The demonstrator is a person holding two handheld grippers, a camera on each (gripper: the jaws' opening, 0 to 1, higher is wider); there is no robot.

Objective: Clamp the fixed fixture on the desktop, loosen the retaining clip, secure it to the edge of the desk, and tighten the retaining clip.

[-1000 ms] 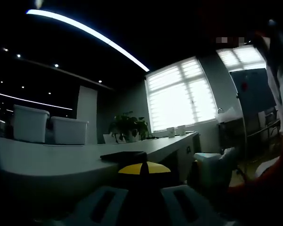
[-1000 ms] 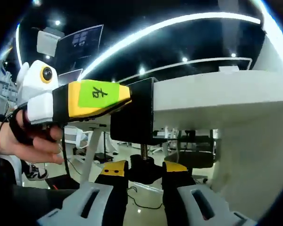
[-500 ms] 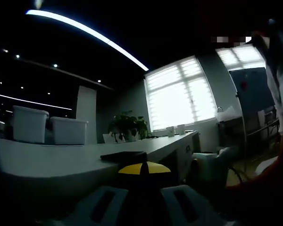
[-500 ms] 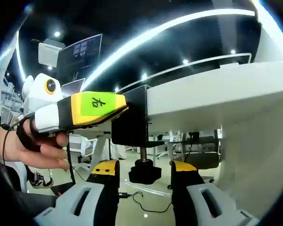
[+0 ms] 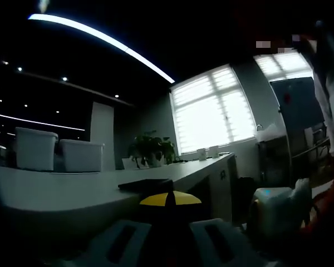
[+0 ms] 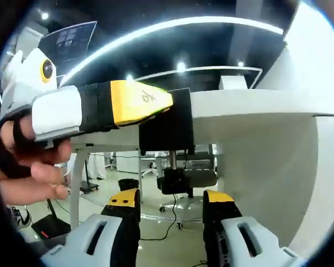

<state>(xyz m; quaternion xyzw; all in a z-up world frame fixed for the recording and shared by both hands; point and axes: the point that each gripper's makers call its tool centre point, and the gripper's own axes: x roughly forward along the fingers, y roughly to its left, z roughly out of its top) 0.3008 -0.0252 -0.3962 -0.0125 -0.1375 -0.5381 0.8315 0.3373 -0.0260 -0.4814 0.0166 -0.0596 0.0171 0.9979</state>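
A black clamp fixture (image 6: 168, 127) sits on the edge of the white desk (image 6: 256, 105). Its screw and black knob (image 6: 177, 179) hang under the desk edge. My left gripper (image 6: 166, 103), yellow and black and held by a hand, comes in from the left and is shut on the fixture's top part. In the left gripper view its yellow tips (image 5: 170, 198) meet just before the fixture's flat black plate (image 5: 146, 183) lying on the desk (image 5: 55, 189). My right gripper (image 6: 170, 199) stands open below the knob, with a gap between the knob and its jaws.
Two white bins (image 5: 55, 150), a potted plant (image 5: 151, 149) and cups (image 5: 207, 153) stand further along the desk. A desk side panel (image 6: 267, 178) rises on the right. Chairs and cables sit on the floor (image 6: 167, 222) under the desk. The right gripper's white body (image 5: 275, 208) shows low right.
My right gripper was shut on the knob, then opened and drew back from it. The left gripper keeps its hold on the fixture.
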